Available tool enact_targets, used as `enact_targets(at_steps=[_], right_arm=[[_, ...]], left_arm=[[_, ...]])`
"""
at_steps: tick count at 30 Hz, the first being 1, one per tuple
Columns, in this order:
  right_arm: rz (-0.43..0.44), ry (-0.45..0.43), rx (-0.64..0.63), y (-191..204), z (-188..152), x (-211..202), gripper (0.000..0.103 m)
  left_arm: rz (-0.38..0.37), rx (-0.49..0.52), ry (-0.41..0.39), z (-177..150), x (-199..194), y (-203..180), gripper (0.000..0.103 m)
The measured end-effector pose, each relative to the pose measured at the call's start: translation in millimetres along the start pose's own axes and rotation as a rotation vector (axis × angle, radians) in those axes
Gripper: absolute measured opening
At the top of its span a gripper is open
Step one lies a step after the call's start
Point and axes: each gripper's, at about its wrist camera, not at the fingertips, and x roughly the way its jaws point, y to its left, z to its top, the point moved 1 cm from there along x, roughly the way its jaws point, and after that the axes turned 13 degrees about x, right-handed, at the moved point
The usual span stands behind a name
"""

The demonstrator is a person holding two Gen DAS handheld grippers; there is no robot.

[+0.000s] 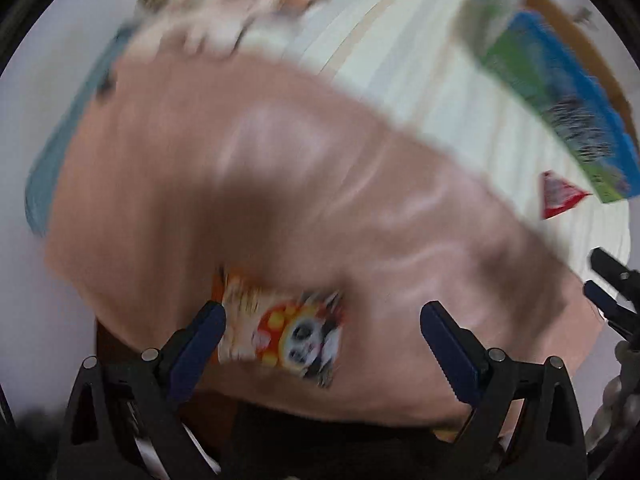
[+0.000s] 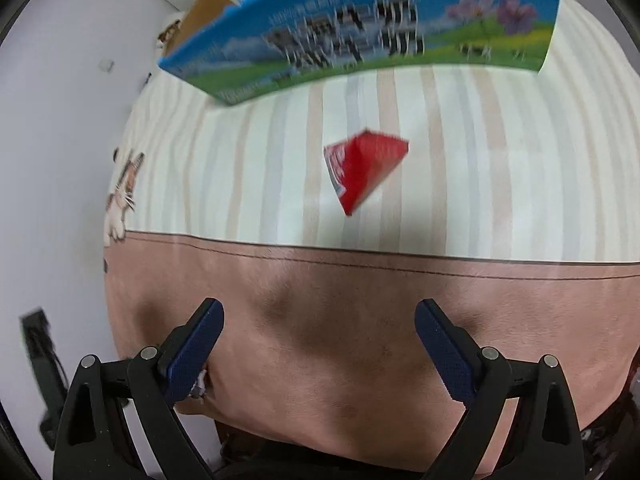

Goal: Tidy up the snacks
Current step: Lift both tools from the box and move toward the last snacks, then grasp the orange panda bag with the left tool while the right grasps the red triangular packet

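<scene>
An orange snack packet with a panda picture (image 1: 286,330) lies on the pink band of the tablecloth (image 1: 304,184), between the fingers of my open, empty left gripper (image 1: 322,320), nearer the left finger. A red snack box (image 2: 366,168) lies on the striped part of the cloth (image 2: 460,160), well ahead of my open, empty right gripper (image 2: 318,320). The red box also shows in the left wrist view (image 1: 558,196). A large blue and green carton (image 2: 360,28) stands behind it; it also shows in the left wrist view (image 1: 560,100). The left view is blurred.
A brown cardboard box (image 2: 212,4) with colourful packets sits behind the blue carton. The table edge runs along the left in the right wrist view, with a cat print (image 2: 124,196) on the cloth. The right gripper's fingers (image 1: 612,288) show at the left view's right edge.
</scene>
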Motion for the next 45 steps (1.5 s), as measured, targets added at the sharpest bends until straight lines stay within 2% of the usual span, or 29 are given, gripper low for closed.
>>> enact_targets(at_steps=[2,5,7,10,12,16,18,21,24,26,28,32,35,38,42,45], right_arm=[[-0.016,0.019,-0.005,-1,1,10,0.098],[-0.039,0.040,-0.011,-5,-2,21,0.098],[-0.047,0.046,-0.009,-6,-2,26,0.098],[-0.054,0.037,0.006,-8,4,27,0.098],[-0.049,0.013,0.024,-10,12,24,0.098],[-0.042,-0.049,0.063,-12,38,18,0.098],[-0.033,-0.074,0.073,-10,52,19,0.098],[-0.030,-0.075,0.085,-4,74,29,0.098],[-0.036,-0.045,0.100,1,91,50,0.089],[-0.059,-0.030,0.118,0,96,63,0.070],[-0.060,-0.053,0.104,1,98,62,0.056],[-0.012,-0.048,0.082,-6,88,51,0.055],[0.004,-0.027,0.026,-14,64,43,0.055],[0.009,-0.003,-0.018,-24,34,41,0.055],[0.002,0.002,-0.041,-34,9,40,0.055],[-0.007,-0.009,-0.049,-43,0,35,0.055]], left_arm=[[-0.049,-0.070,0.063,-13,24,14,0.100],[-0.097,-0.154,0.116,-25,52,27,0.100],[-0.112,-0.184,0.108,-28,61,32,0.100],[-0.100,-0.198,0.081,-26,65,32,0.091],[-0.094,-0.192,0.069,-23,64,28,0.085],[-0.124,-0.145,0.040,-7,60,2,0.085],[-0.126,-0.075,0.020,9,60,-23,0.085],[-0.090,0.004,0.015,27,65,-53,0.085],[-0.075,0.060,-0.001,41,59,-72,0.085],[-0.095,0.064,-0.011,44,47,-76,0.085],[-0.103,0.052,-0.032,43,31,-73,0.085],[-0.118,-0.034,-0.071,26,-5,-47,0.085],[-0.124,-0.137,-0.048,0,-17,-27,0.085],[-0.159,-0.250,0.038,-20,0,-12,0.085],[-0.272,-0.406,0.111,-19,31,10,0.085],[-0.258,-0.425,0.117,-5,46,8,0.085]])
